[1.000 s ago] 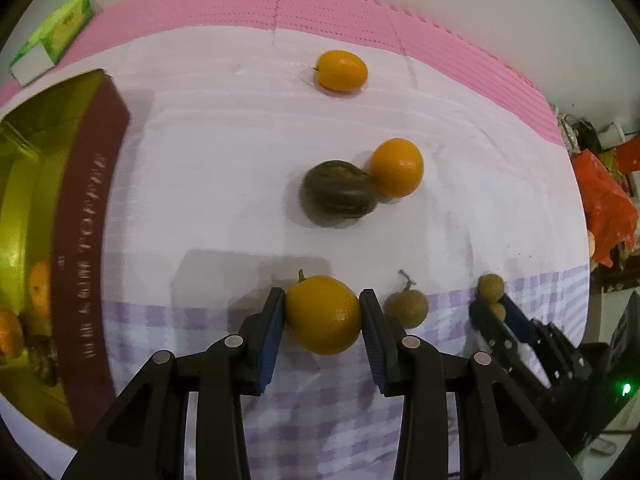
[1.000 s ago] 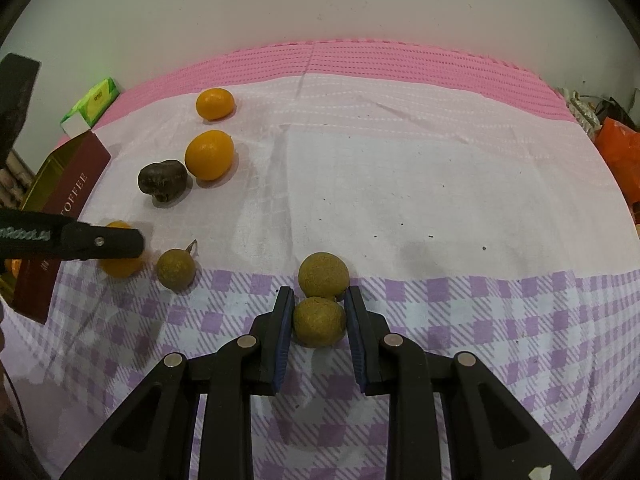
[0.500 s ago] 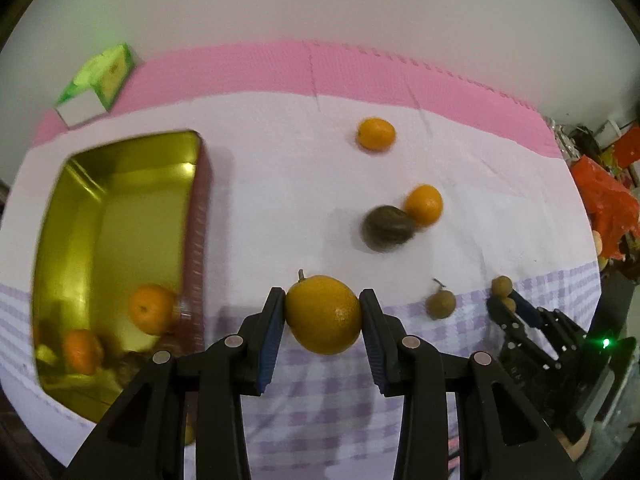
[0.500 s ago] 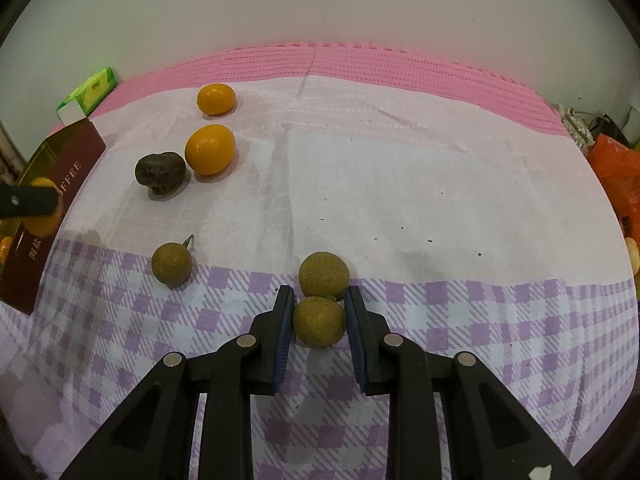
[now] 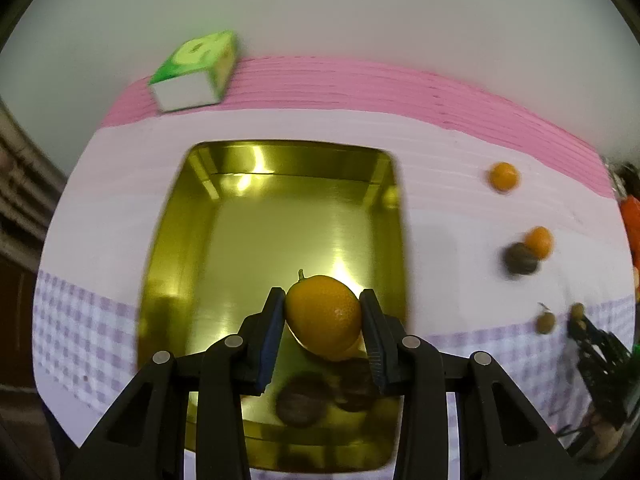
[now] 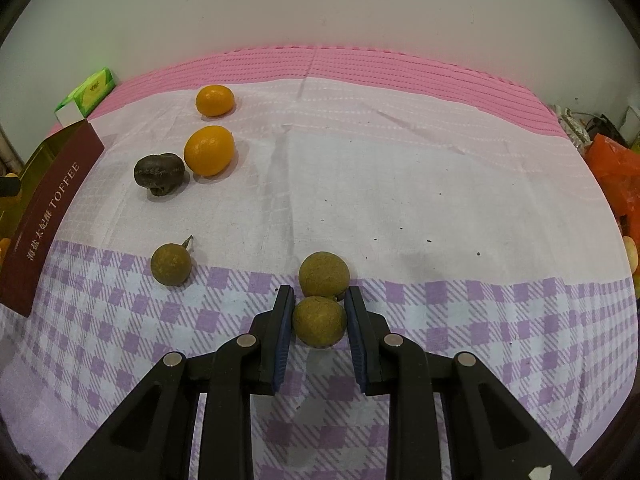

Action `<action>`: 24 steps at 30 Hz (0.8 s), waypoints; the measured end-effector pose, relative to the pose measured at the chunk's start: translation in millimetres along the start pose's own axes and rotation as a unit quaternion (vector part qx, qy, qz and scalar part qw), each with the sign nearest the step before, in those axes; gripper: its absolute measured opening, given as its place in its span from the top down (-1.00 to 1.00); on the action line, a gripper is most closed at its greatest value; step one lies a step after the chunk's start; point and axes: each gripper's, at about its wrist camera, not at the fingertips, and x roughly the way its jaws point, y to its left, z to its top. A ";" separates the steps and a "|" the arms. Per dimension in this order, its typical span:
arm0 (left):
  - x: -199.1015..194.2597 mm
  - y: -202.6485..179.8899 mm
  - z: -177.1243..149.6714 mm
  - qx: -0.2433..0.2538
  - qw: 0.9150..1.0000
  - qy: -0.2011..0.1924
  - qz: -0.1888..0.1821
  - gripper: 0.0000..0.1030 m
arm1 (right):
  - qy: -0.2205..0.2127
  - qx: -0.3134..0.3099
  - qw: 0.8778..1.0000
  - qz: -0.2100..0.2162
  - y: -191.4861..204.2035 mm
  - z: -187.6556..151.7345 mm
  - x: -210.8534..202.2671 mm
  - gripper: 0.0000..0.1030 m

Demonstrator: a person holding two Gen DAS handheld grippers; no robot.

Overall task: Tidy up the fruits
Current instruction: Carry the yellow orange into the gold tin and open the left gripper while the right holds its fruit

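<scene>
Item: orange [image 5: 322,316], clamped in L tool [image 5: 323,322], hanging over gold tin [image 5: 276,168], near end. R tool [image 6: 319,322] closed on longan [image 6: 319,321], purple-check cloth [image 6: 460,320]. Advice: lower first, release into bare floor beyond dark fruit [image 5: 300,400]; avoid dropping.

A domestic room, probably a home. The tabletop [image 6: 400,184] is covered with a soft cloth in pink, white and lilac check and stands against a plain, slightly marked wall [image 6: 320,4]. Loose fruit [image 6: 209,151] lies on the cloth beside a gold toffee tin [image 5: 280,240] with a maroon side lettered "TOFFEE". A green tissue pack [image 6: 89,94] sits at the wall edge. An orange plastic bag [image 6: 616,172] and small household clutter crowd the right-hand end. No lab, shop or workshop fittings show.
</scene>
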 end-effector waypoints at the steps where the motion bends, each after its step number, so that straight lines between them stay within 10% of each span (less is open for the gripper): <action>1: 1.5 6.7 0.8 -0.002 1.000 0.000 0.002 0.25 | 0.000 0.001 1.000 0.000 -0.2 0.1 0.2 0.54; 24: 46.4 51.9 -10.7 -0.004 0.999 0.045 0.018 0.25 | -0.003 0.000 1.000 -0.003 0.2 0.1 0.5 0.54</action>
